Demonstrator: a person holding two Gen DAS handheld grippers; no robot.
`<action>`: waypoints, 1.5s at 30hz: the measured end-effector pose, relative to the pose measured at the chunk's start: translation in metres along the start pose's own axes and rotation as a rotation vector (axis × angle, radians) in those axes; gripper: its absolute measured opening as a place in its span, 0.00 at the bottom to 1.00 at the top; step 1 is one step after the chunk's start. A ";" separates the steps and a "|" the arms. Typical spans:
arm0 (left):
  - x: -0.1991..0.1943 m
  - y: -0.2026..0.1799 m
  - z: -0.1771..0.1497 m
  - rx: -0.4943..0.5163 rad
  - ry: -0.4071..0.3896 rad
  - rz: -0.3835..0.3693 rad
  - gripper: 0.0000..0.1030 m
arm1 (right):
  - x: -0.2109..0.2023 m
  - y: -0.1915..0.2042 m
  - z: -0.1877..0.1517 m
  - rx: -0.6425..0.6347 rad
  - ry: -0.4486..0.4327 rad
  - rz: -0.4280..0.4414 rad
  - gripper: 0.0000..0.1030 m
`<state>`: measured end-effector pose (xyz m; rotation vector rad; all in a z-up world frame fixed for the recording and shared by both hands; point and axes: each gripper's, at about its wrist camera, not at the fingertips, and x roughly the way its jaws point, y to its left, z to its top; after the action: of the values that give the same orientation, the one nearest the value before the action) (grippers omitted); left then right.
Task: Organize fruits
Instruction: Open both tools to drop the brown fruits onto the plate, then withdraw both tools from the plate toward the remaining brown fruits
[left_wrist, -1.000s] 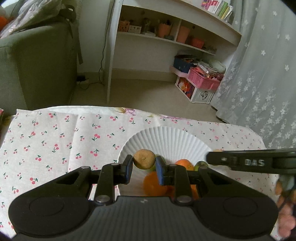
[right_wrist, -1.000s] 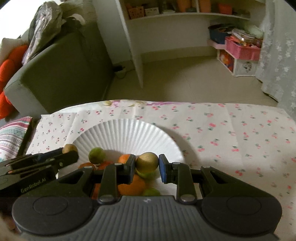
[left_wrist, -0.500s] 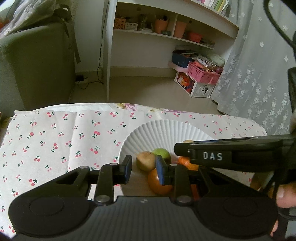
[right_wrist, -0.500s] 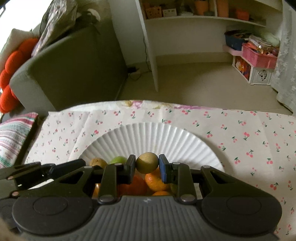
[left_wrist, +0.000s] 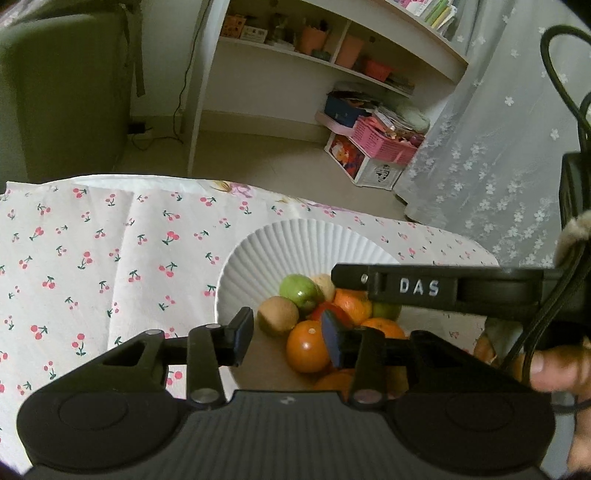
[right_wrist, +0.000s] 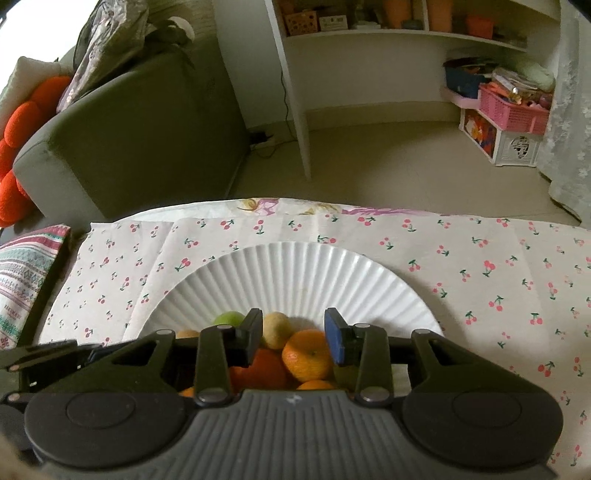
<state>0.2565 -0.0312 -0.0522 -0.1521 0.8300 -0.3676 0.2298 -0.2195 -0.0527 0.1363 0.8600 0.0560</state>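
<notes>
A white ribbed plate (left_wrist: 295, 240) (right_wrist: 295, 269) on the cherry-print tablecloth holds a pile of fruit. In the left wrist view I see a brown kiwi (left_wrist: 277, 316), a green fruit (left_wrist: 300, 290) and oranges (left_wrist: 307, 346). My left gripper (left_wrist: 287, 336) is open and empty just above the pile. My right gripper (right_wrist: 293, 335) is open and empty over the pile, with a yellowish fruit (right_wrist: 276, 328) and an orange (right_wrist: 307, 355) below its jaws. The right gripper's side (left_wrist: 424, 288) crosses the left wrist view.
The cherry-print tablecloth (left_wrist: 92, 258) covers the table. A striped cushion (right_wrist: 26, 273) lies at the table's left edge. A green sofa (right_wrist: 129, 129), a white shelf unit (left_wrist: 295, 55), a pink basket (left_wrist: 384, 142) and a lace curtain (left_wrist: 498, 147) stand beyond the table.
Both grippers have opened. The left let go of the brown kiwi and the right let go of the yellowish fruit; both fruits now lie on the plate's pile.
</notes>
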 end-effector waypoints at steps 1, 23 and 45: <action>-0.002 0.000 -0.001 0.002 0.003 0.000 0.27 | -0.002 0.000 0.000 -0.006 -0.005 -0.003 0.34; -0.012 -0.002 -0.015 0.062 0.017 0.005 0.29 | 0.003 -0.045 -0.019 0.050 0.053 -0.134 0.37; -0.091 0.006 -0.038 0.074 -0.099 0.143 0.53 | -0.065 0.000 -0.051 -0.010 0.037 -0.142 0.42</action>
<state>0.1736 0.0091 -0.0168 -0.0416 0.7241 -0.2539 0.1490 -0.2213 -0.0365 0.0652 0.9043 -0.0700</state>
